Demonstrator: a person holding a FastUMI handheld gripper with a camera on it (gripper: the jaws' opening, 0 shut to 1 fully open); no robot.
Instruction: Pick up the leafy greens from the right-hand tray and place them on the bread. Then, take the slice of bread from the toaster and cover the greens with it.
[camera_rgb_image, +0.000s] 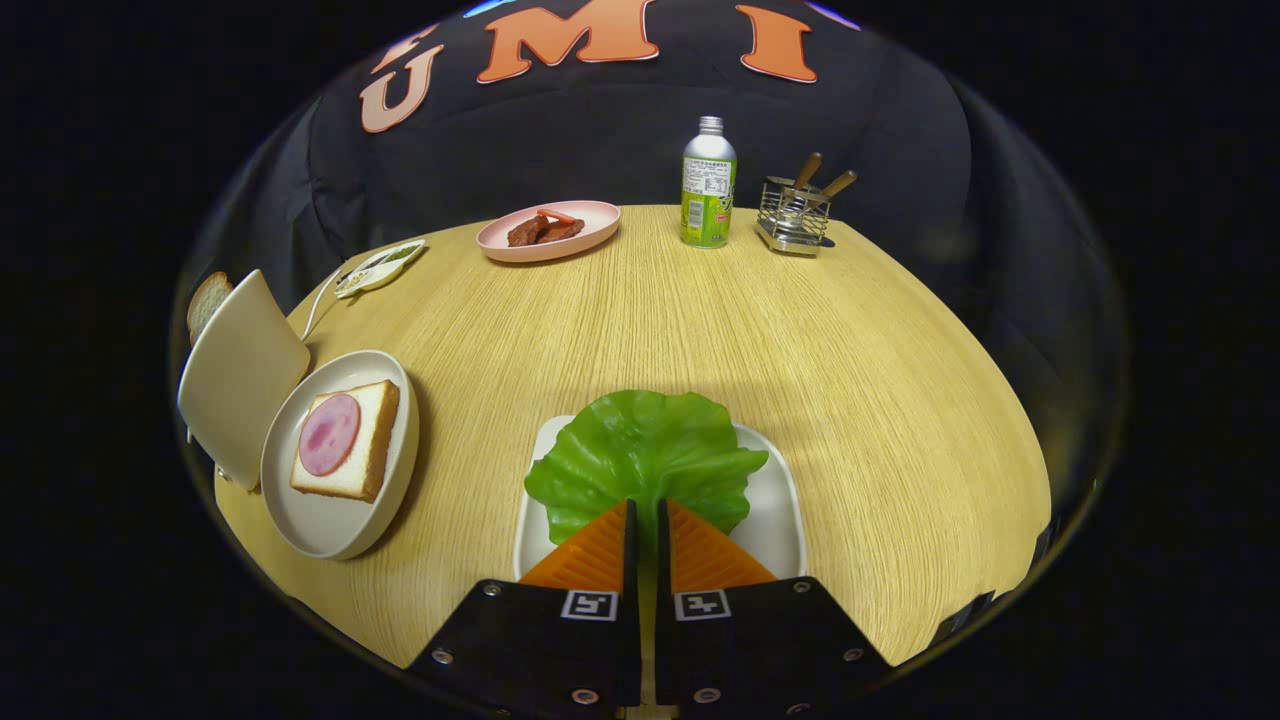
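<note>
jaws: the gripper has its two fingers drawn nearly together, a thin slit between them, and the near edge of the lettuce leaf sits in that slit; it looks pinched, though actual pressure from both sides cannot be confirmed.
lettuce leaf: lies on the white tray, spreading past the tray's far rim; the fingertips meet it at its near, stem side.
grip advice: the hold seems to be only on the leaf's edge, so a straight, slow lift off the tray is the safe choice; a floppy leaf may fold or slip if swung fast.
bread with ham: the slice topped by a round of ham rests on a pale plate, left of the tray and apart from it; carry the leaf there and lay it flat over the ham.
toaster: the cream toaster stands just left of the plate, farther from the tray, with a second slice peeking behind it.
hand pose: the gripper points forward and down toward the tray, roughly level, centred on the tray's near side.
far from tray: a pink plate of food, a bottle and a wire caddy sit at the wooden table's back edge, well clear.
</note>
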